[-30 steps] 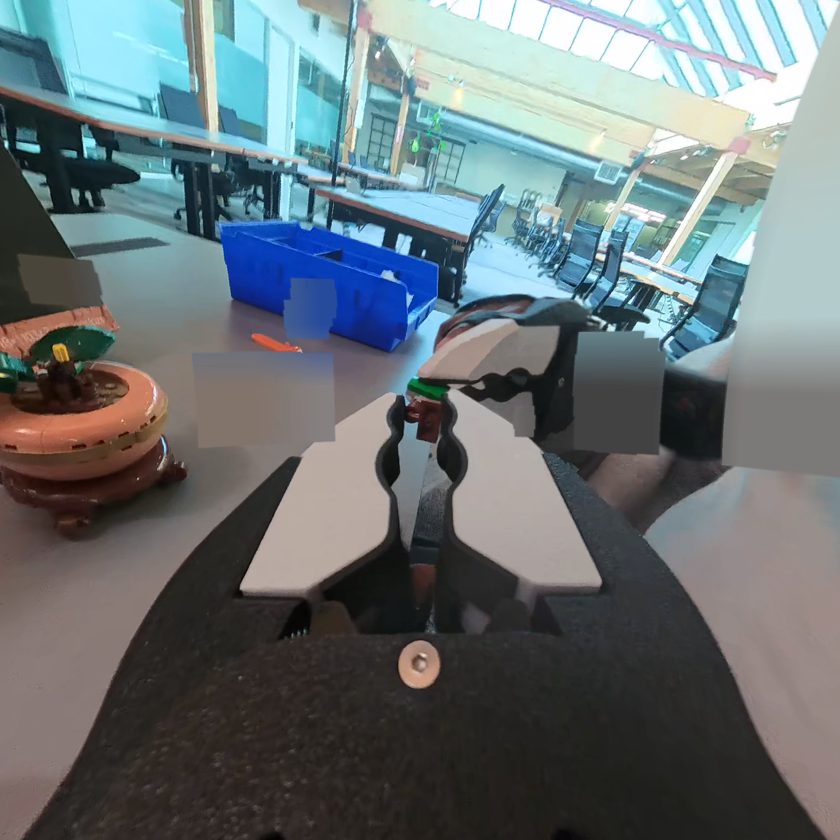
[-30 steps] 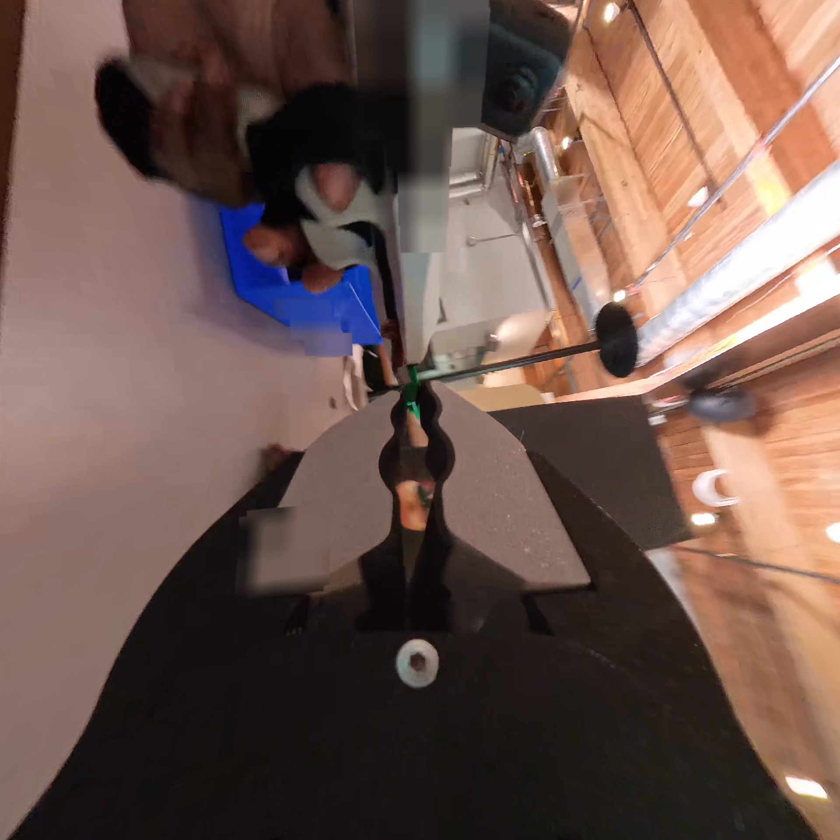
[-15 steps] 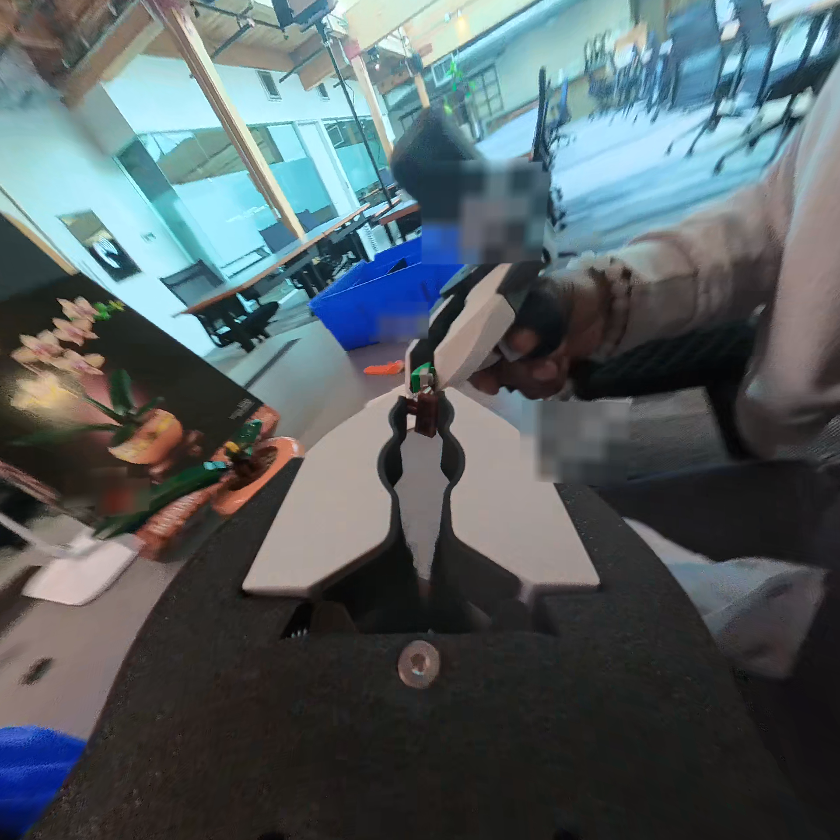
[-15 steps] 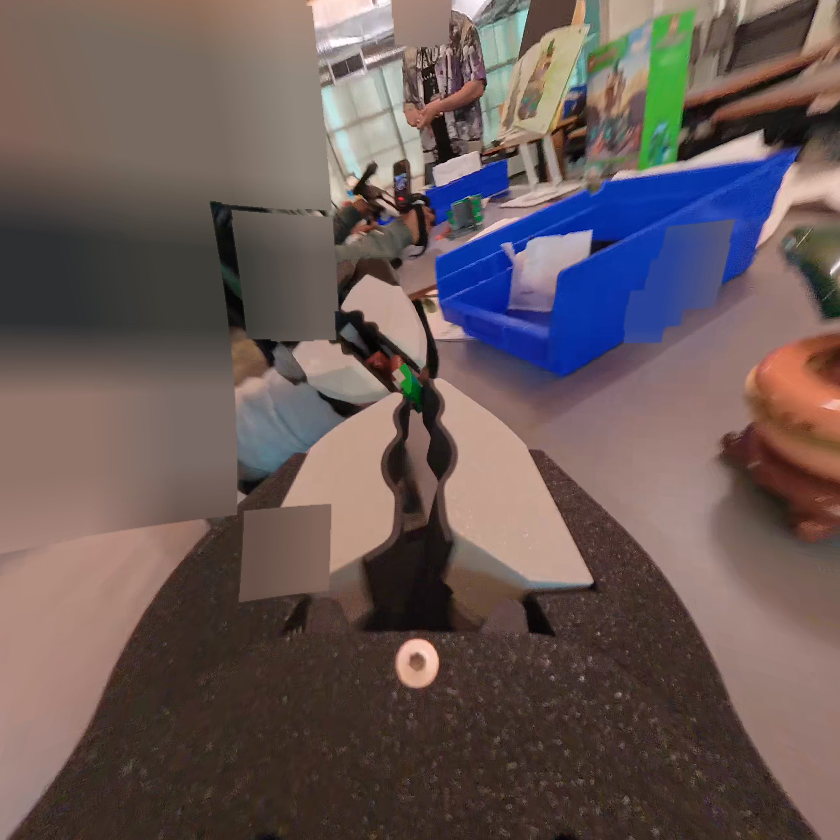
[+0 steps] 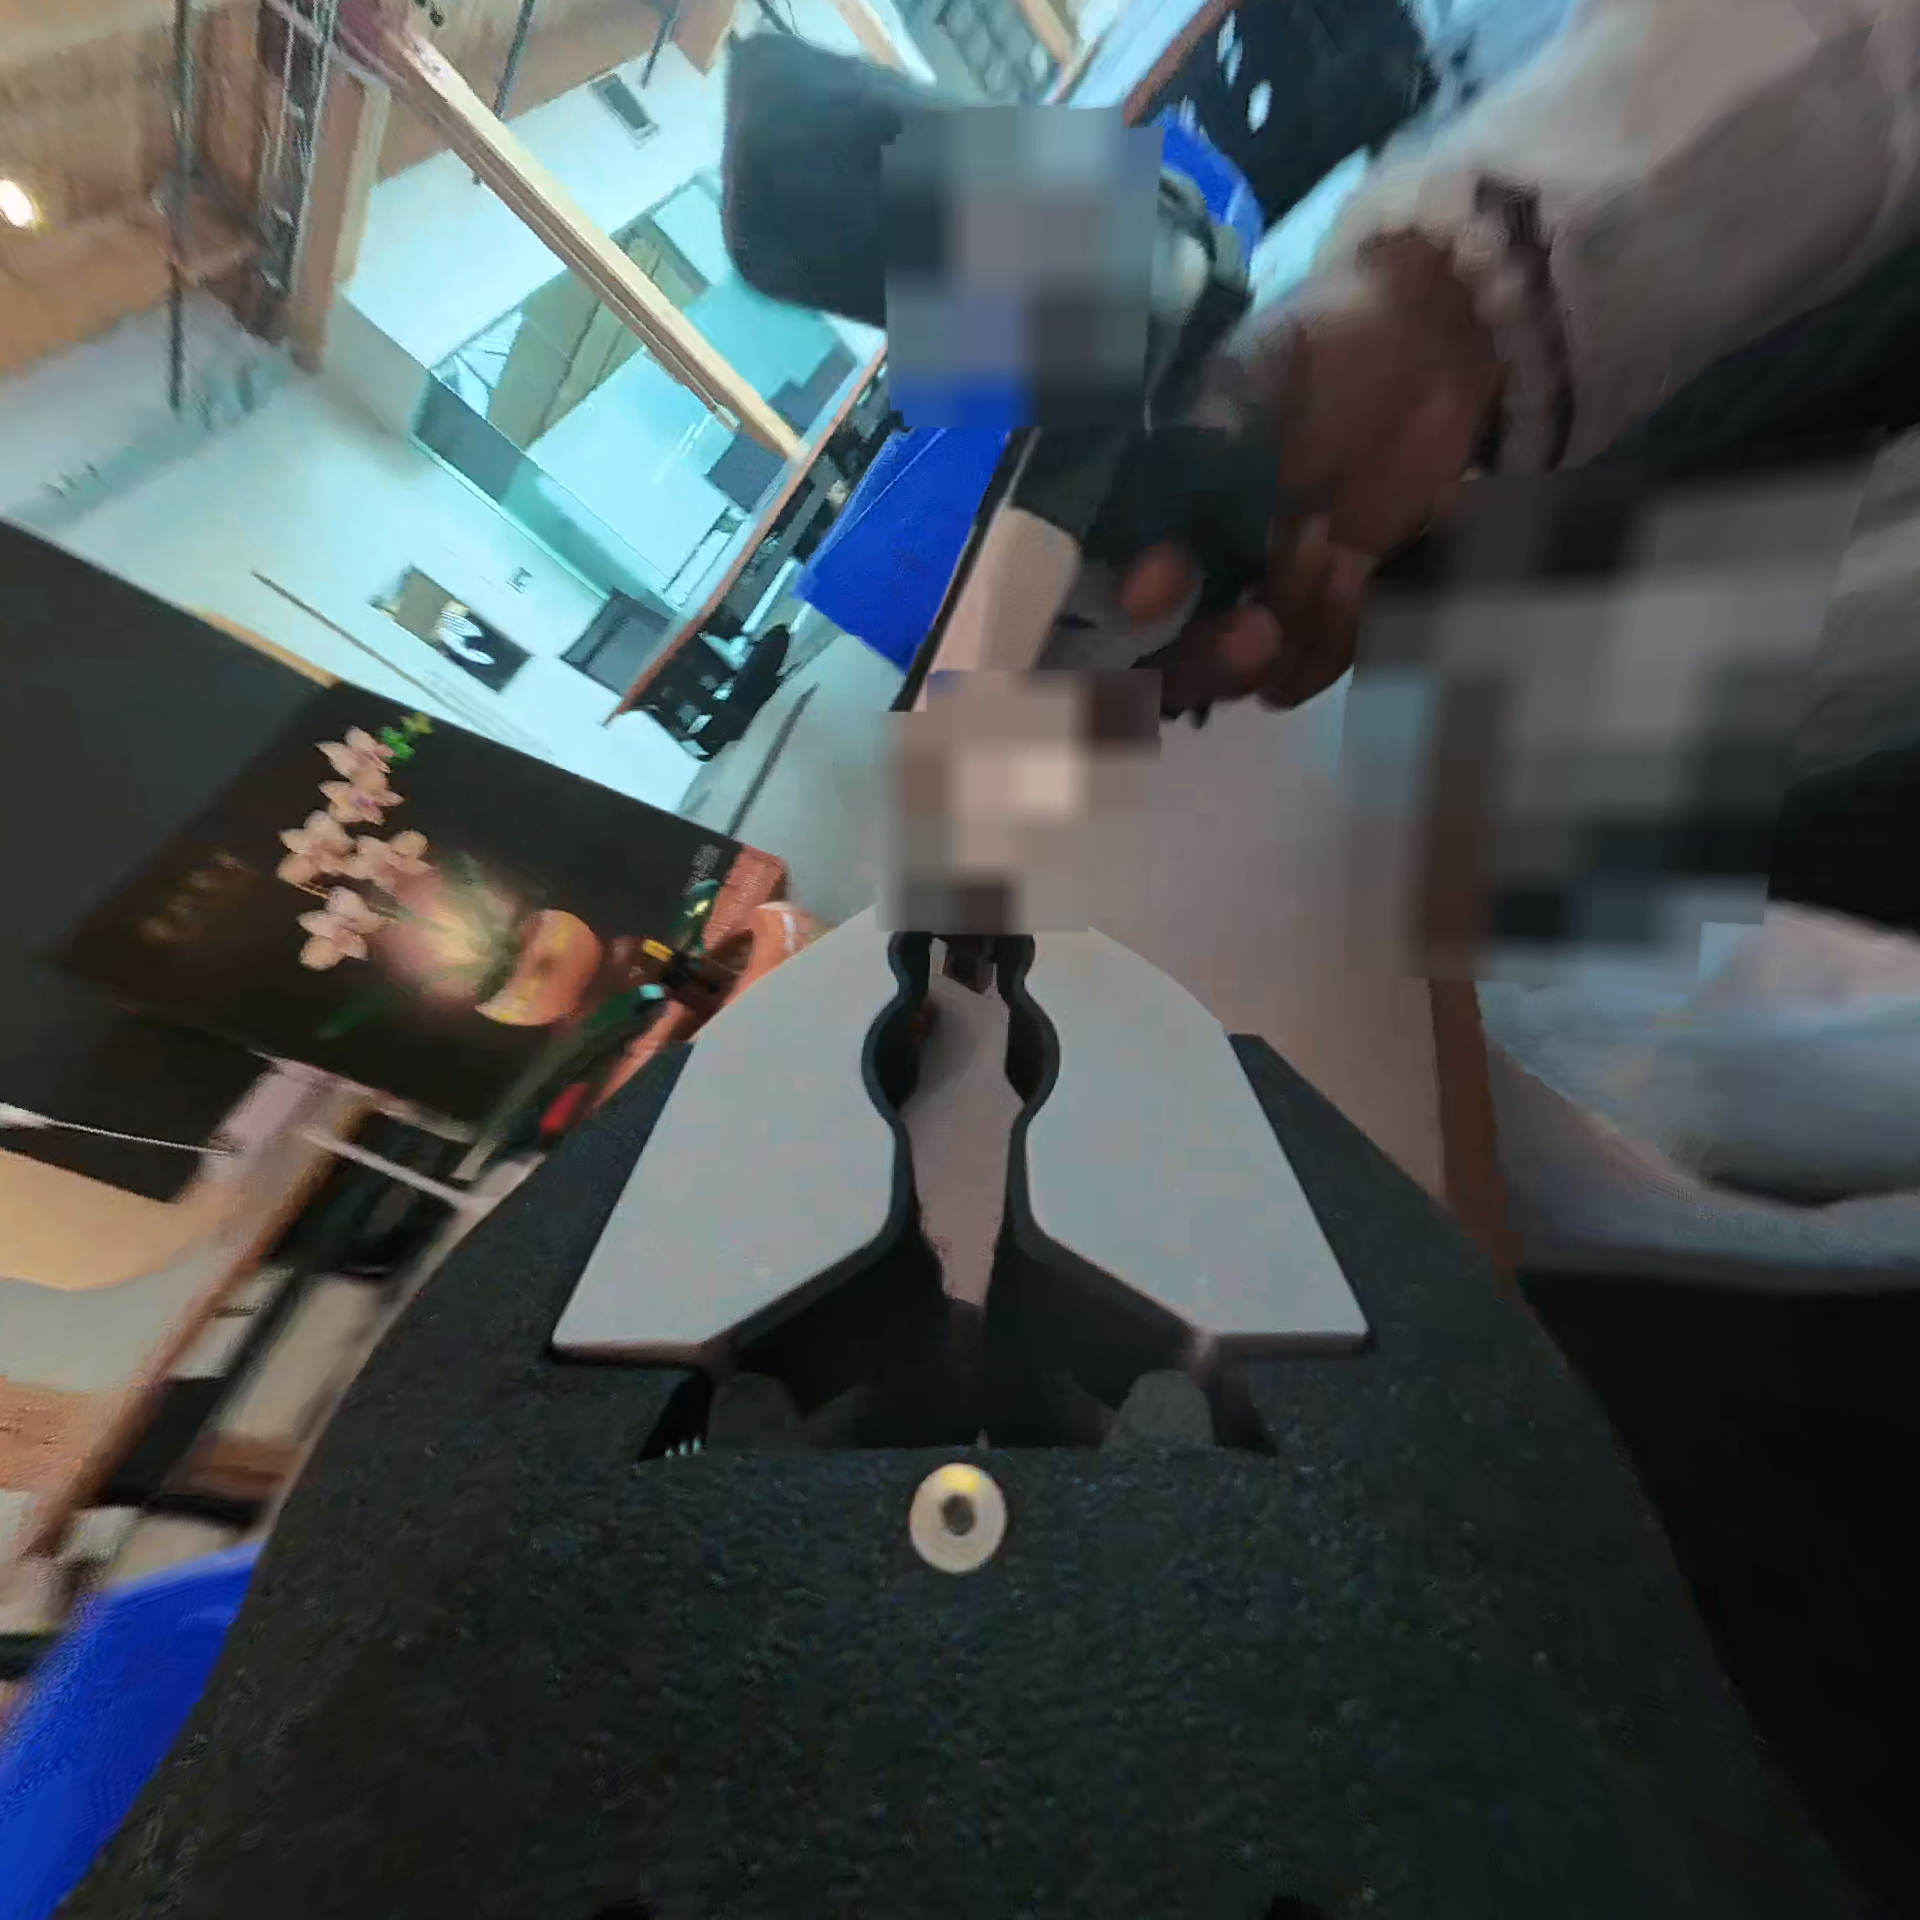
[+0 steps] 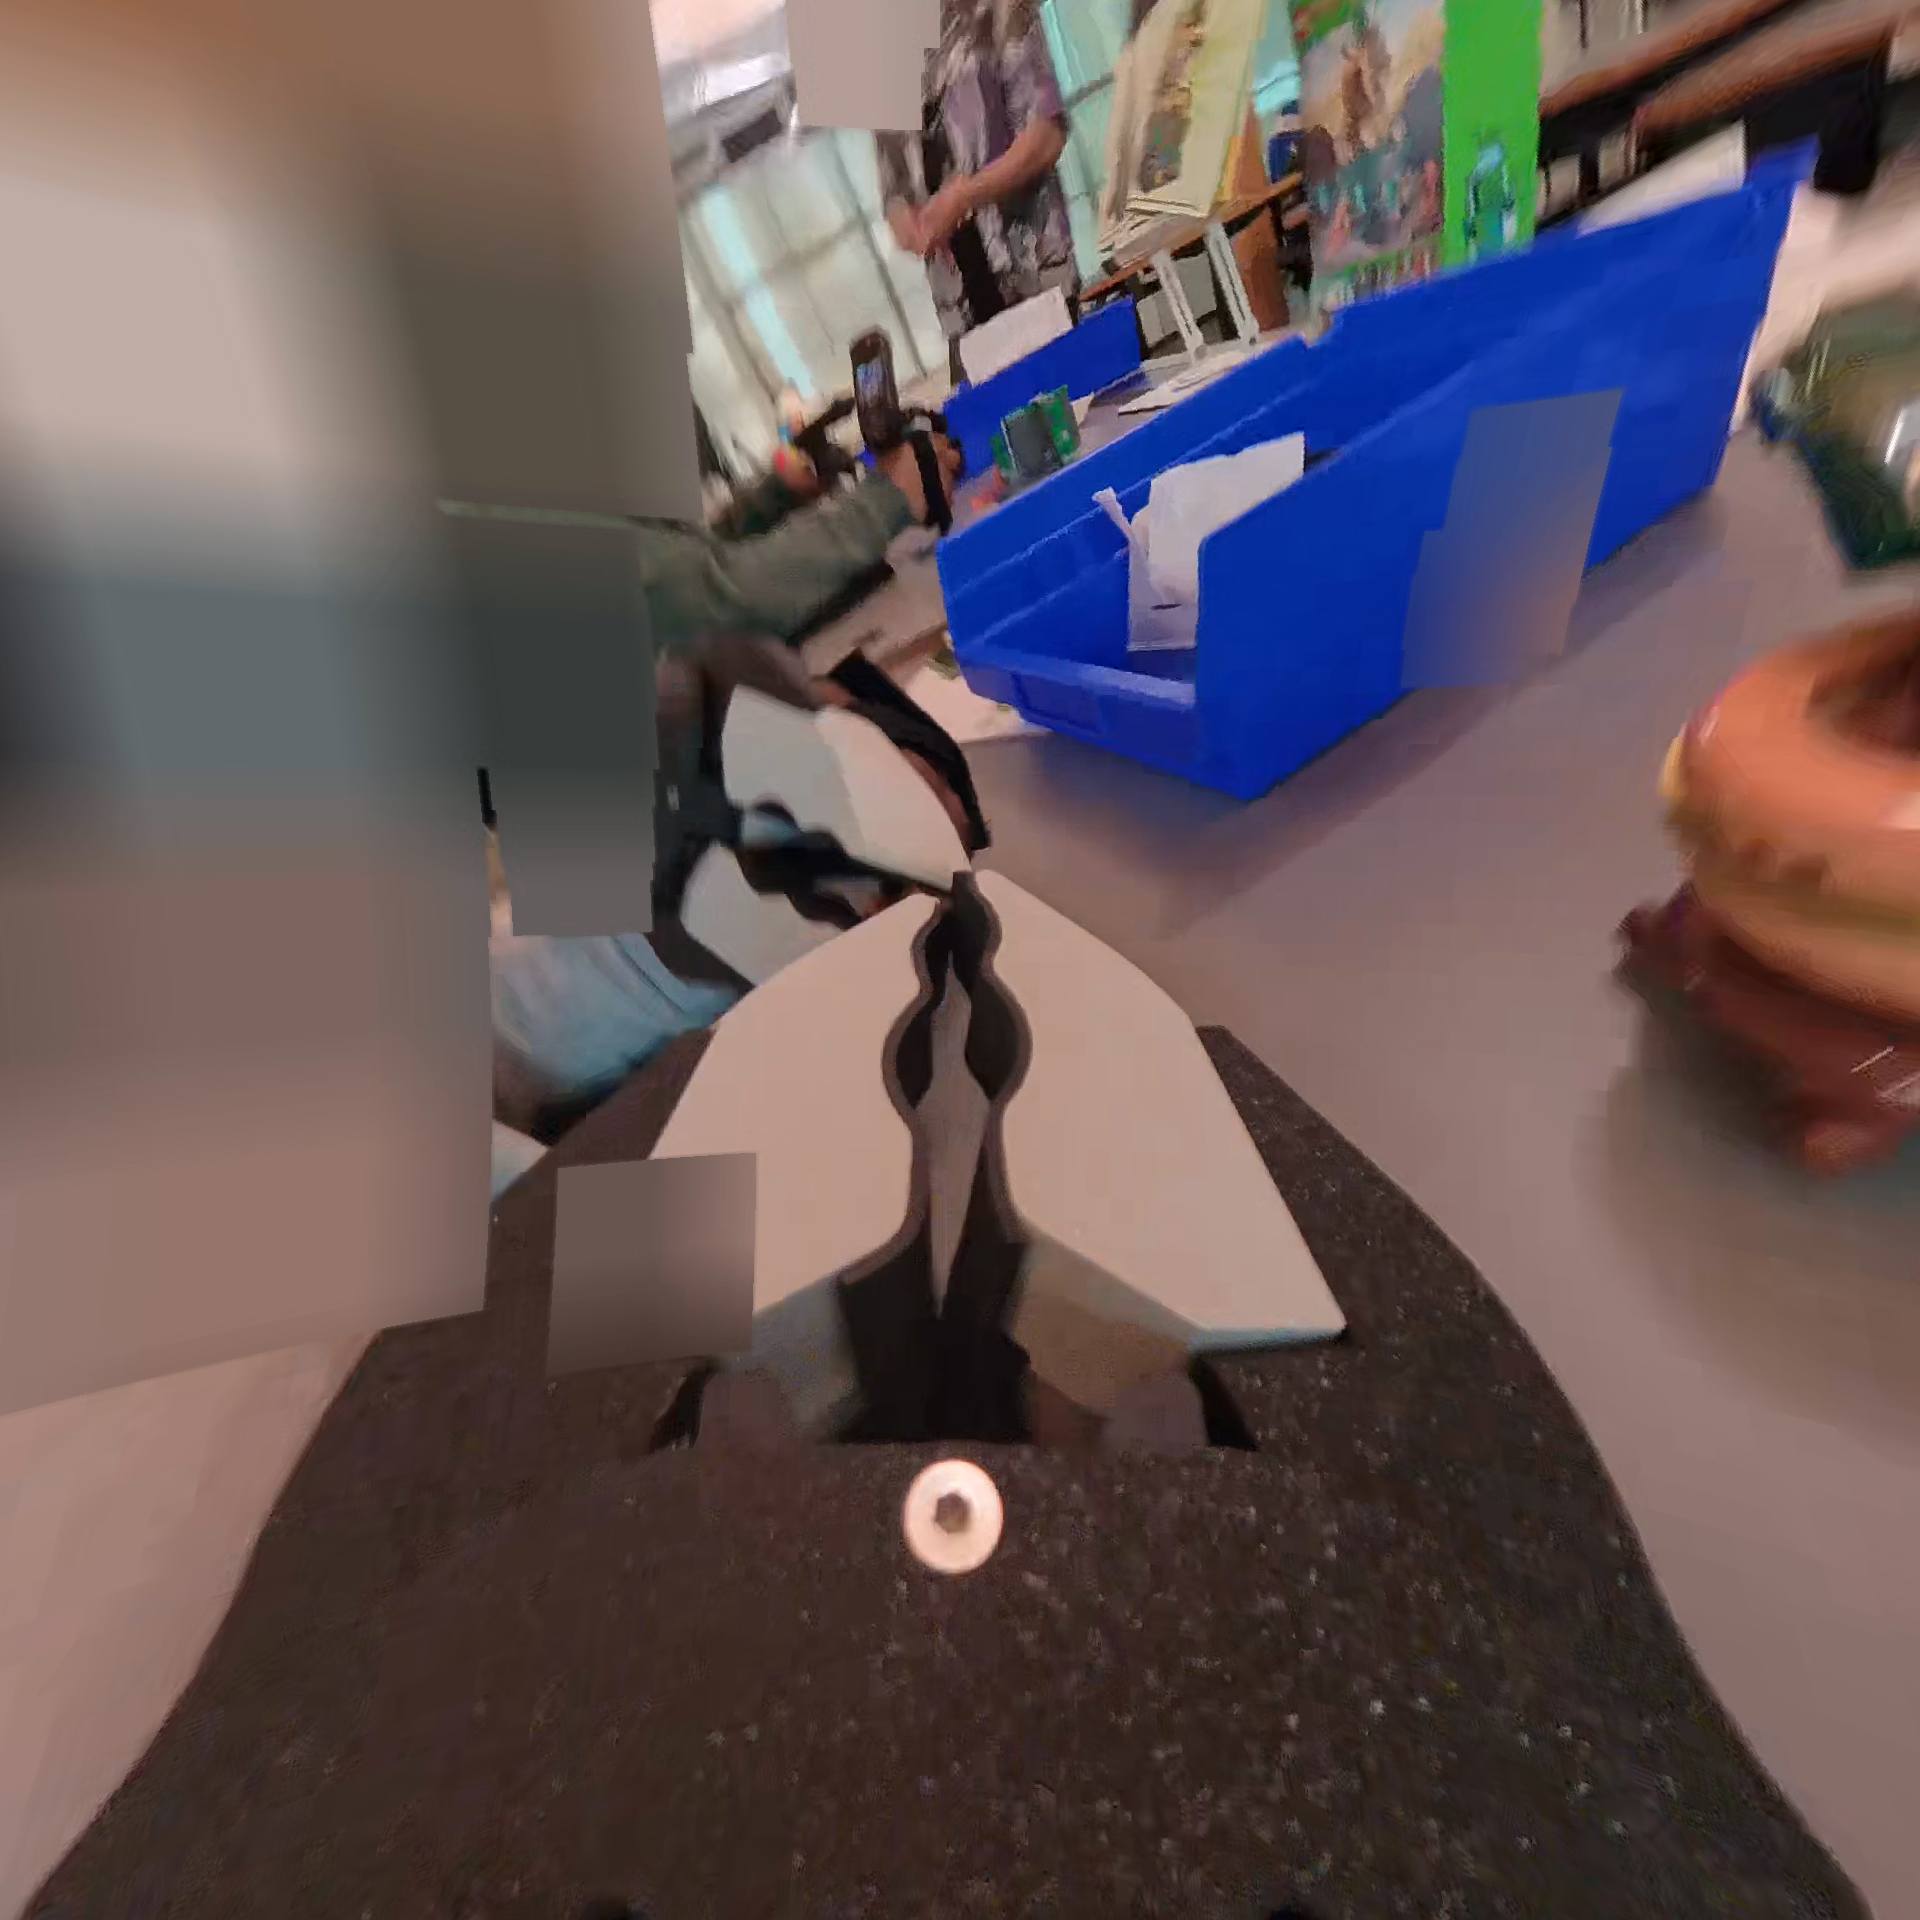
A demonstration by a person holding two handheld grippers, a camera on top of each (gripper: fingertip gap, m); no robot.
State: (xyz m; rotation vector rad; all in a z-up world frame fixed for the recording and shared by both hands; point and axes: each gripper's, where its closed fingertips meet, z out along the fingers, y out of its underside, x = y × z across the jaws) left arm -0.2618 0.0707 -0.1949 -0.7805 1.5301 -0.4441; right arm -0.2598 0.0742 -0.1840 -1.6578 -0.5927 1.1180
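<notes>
**Grippers tip to tip above the grey table**

Here, I have both grippers raised over the grey table (image 6: 1351, 935) and pointed at each other. My left gripper (image 5: 961, 951) has its pale fingers (image 5: 769, 1164) drawn close, with a narrow gap at the tips; a small dark brown piece (image 5: 971, 961) sits in that gap and the tips look closed on it. A mosaic patch covers the very ends, so I cannot be fully sure of the grip. Just beyond, in the left wrist view, a person's hand (image 5: 1351, 436) wraps the black handle of the other gripper, with a light sleeve (image 5: 1662, 208) behind it.

My right gripper (image 6: 961, 894) has its tips almost meeting, only a thin slit between them, and I see nothing held there. In the right wrist view the left gripper (image 6: 914, 821) comes in from the left, its pale fingertips touching or just beside my right tips; which, I cannot tell.

Around them: a blue bin (image 6: 1299, 644) lies on the table beyond the tips, with a crumpled white paper (image 6: 1195, 520) inside. To the right, near the edge of the view, a terracotta-coloured pot (image 6: 1808, 831) stands on a dark brown base (image 6: 1766, 1039), blurred. In the left wrist view a dark box printed with pink flowers (image 5: 416, 883) stands to the left. Farther off, a person in a patterned shirt (image 6: 987, 156) stands by another table.
</notes>
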